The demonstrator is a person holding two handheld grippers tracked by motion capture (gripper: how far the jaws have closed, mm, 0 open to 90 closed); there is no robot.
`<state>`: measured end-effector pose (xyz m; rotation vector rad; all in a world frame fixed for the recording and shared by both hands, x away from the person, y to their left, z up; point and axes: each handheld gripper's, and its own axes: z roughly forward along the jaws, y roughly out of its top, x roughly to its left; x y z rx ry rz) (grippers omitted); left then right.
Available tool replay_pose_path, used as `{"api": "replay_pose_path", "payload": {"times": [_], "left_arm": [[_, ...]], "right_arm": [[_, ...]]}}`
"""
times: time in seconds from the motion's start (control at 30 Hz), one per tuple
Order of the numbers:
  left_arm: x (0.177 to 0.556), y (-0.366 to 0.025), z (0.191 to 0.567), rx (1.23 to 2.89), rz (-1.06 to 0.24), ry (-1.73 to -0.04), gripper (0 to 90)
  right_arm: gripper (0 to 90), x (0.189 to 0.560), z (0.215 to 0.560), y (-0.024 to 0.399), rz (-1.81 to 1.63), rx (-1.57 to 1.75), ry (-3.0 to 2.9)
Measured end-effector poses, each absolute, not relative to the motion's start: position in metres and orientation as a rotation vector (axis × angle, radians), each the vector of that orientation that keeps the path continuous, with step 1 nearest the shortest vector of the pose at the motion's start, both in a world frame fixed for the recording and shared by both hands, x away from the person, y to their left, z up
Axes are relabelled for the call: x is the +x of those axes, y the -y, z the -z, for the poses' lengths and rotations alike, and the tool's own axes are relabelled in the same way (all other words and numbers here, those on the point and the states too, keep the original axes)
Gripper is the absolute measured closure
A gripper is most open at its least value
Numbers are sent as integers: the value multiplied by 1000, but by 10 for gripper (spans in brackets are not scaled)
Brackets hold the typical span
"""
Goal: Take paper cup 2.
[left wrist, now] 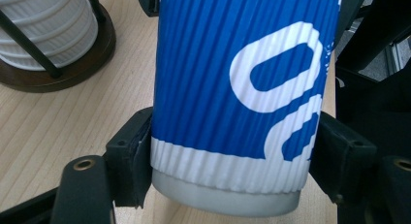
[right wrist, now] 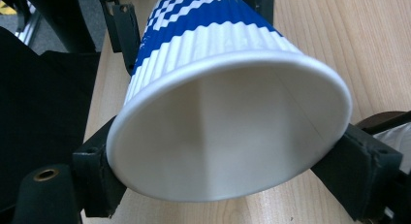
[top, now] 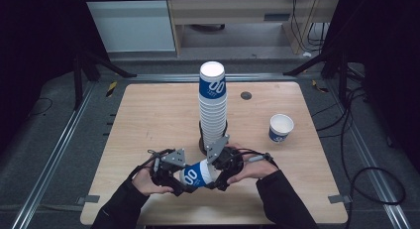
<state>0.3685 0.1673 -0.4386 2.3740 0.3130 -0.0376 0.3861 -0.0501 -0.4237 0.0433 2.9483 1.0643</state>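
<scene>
Cup lies sideways between both grippers: left gripper clamps its base end, right gripper grips the rim, axis running hand to hand.

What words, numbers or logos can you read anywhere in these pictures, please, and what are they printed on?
"00": large white rounded figures on the blue ribbed paper cup held sideways between the two claws.
"00", with small print beneath too small to read: top cup of the tall stack of blue-and-white paper cups.
White mark on the single upright paper cup: too small to read.
</scene>
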Motion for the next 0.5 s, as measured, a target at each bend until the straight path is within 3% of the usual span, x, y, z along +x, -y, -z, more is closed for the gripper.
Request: {"api": "replay_pose_path", "payload": {"times": [0.5], "left_arm": [[373, -176, 436, 2344, 15, -353, 272]], "right_arm": [[70, 389, 412, 70, -1302, 178, -2834]]}}
